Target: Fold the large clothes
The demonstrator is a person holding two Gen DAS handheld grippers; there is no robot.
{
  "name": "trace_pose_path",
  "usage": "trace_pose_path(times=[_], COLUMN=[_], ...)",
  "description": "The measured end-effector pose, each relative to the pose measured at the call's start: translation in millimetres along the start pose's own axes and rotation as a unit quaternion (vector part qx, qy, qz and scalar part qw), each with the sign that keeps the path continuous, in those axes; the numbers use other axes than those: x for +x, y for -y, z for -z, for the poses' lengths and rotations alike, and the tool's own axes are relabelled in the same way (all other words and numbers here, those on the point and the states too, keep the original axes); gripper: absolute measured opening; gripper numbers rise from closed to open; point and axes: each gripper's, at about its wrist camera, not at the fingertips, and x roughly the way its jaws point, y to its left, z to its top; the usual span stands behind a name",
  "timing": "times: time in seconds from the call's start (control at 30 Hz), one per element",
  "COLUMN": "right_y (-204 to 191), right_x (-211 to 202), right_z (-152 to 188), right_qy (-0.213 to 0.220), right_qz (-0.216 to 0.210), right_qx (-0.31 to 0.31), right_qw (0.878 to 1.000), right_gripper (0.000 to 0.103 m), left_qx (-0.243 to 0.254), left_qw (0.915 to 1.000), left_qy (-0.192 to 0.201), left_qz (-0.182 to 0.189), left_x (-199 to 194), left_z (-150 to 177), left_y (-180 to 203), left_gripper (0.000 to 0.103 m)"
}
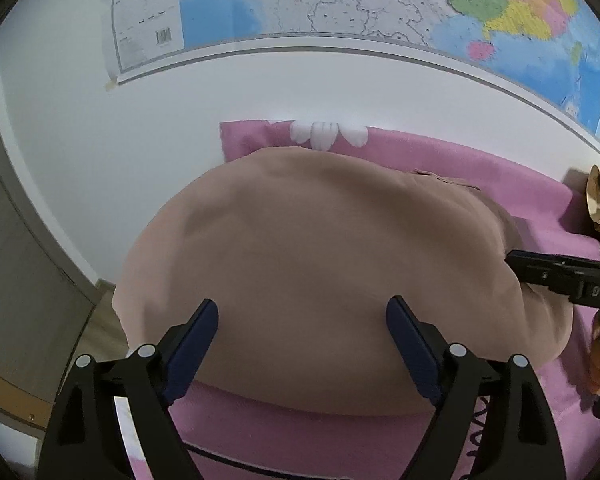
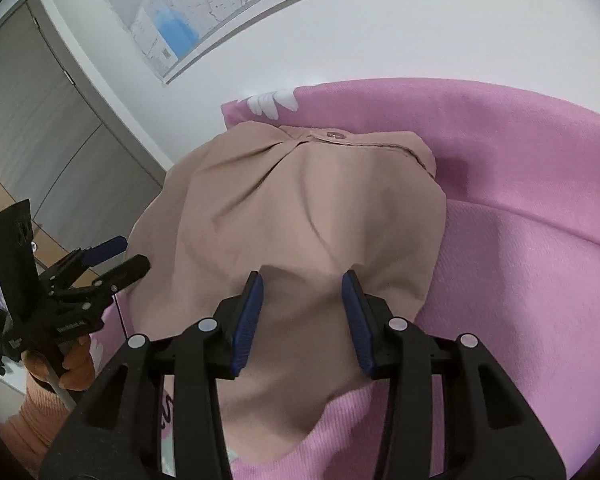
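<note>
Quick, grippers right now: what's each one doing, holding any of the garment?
Left gripper: open wide, empty, above the tan garment.
Right gripper: part open, no fabric pinched between its pads, over the garment.

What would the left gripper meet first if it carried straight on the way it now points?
Most likely the folded beige garment: the left gripper, fingers open with nothing between them, aims down at its top surface. How far above the cloth it hangs is unclear.
</note>
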Motion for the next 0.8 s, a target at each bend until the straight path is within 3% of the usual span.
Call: trace_pose_path(times=[0.27, 0.47, 0.63, 0.8], right_y=[-31, -48, -43, -48], right_x=[-35, -16, -8, -28], right_z=[15, 35, 36, 39], right_qy=[0.036, 0.006, -0.004, 0.020], right_qz=[-0.003, 0.016, 0.015, 0.005], right_qx=[-0.049, -0.100, -0.087, -0.091], right_qw=[0.998, 0.995, 0.996, 0.996], right_gripper=[0.050, 0.050, 0.050, 0.052], left_qx=[0.004, 0.003, -0.005, -0.014], left_qw=[0.9998, 1.0000, 1.0000, 0.9997], left_qy=[0.015, 0.007, -0.003, 0.000], left_qz=[-0.009, 0.006, 0.008, 0.020], left_x=[-30, -29, -22, -30], left_z=[12, 21, 27, 31], left_y=[5, 11, 11, 13], left_gripper=[0.084, 0.084, 0.084, 0.084])
